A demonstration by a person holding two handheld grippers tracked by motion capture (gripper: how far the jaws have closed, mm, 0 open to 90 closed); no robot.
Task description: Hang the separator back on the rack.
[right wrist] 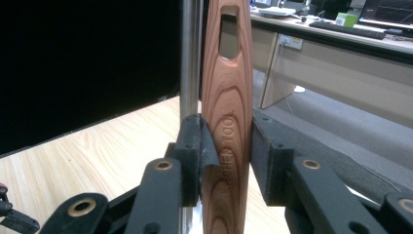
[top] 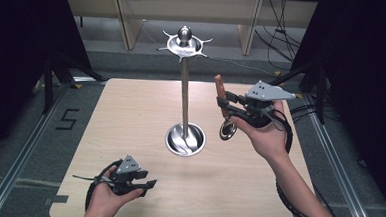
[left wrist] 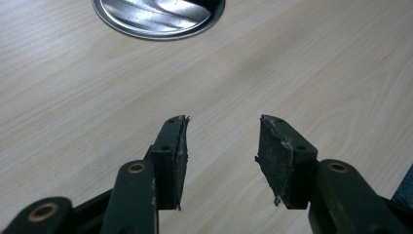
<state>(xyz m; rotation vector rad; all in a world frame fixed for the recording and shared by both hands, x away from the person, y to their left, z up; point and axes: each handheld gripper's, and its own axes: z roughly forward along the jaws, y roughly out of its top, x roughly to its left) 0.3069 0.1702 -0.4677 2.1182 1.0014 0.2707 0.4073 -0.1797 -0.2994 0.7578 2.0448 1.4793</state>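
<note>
A metal utensil stand rises from the middle of the wooden table (top: 125, 115): a round base (top: 185, 139), a thin pole (top: 184, 95) and a ring of hooks (top: 185, 43) on top. My right gripper (top: 230, 103) is held above the table, right of the pole, shut on a kitchen utensil's wooden handle (top: 220, 92); the handle points up and its metal head (top: 227, 130) hangs below. In the right gripper view the handle (right wrist: 227, 97) stands upright between the jaws of my right gripper (right wrist: 226, 151), its hanging slot at the top, the pole (right wrist: 190, 58) just behind. My left gripper (top: 149, 185) rests open near the front left.
In the left gripper view the open gripper (left wrist: 221, 156) faces bare tabletop, with the stand's base (left wrist: 156, 17) farther ahead. Wooden furniture legs (top: 128, 22) and cables lie on the floor beyond the table. Dark curtains flank both sides.
</note>
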